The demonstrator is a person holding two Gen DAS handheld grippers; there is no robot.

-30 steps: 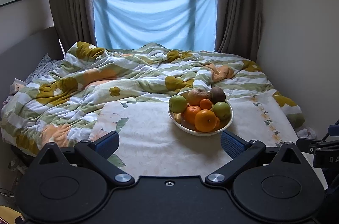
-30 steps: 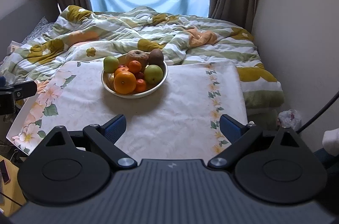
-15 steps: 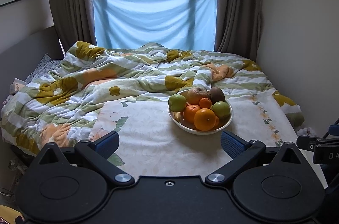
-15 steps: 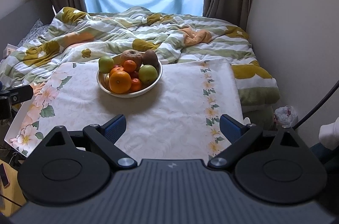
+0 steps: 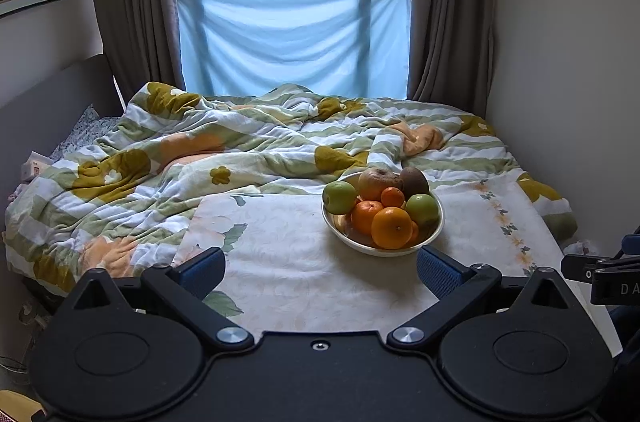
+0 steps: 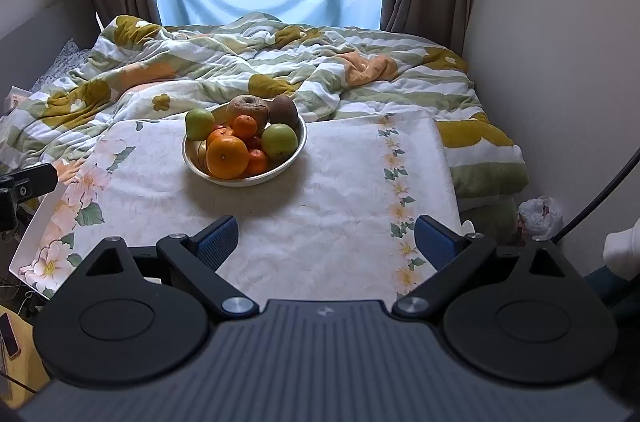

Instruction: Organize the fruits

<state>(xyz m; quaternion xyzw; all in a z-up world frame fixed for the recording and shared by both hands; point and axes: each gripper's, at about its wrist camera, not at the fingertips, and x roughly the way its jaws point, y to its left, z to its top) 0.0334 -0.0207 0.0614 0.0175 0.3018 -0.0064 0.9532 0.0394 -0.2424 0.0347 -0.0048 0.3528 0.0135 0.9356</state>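
Fruit bowl sits on floral board laid over bed, piled with big orange, green apples, small oranges, kiwi. Left gripper and right gripper both spread wide, empty, short of bowl.

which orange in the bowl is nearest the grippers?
The big orange at the bowl's front edge; the other orange fruits are smaller and sit behind it.

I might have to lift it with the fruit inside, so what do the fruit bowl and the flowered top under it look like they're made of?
Fruit bowl: probably glazed ceramic or enamel; smooth cream wall with soft sheen. Flowered top: a matte printed floral surface lying flat with a straight edge; cloth or a rigid board, I cannot tell which.
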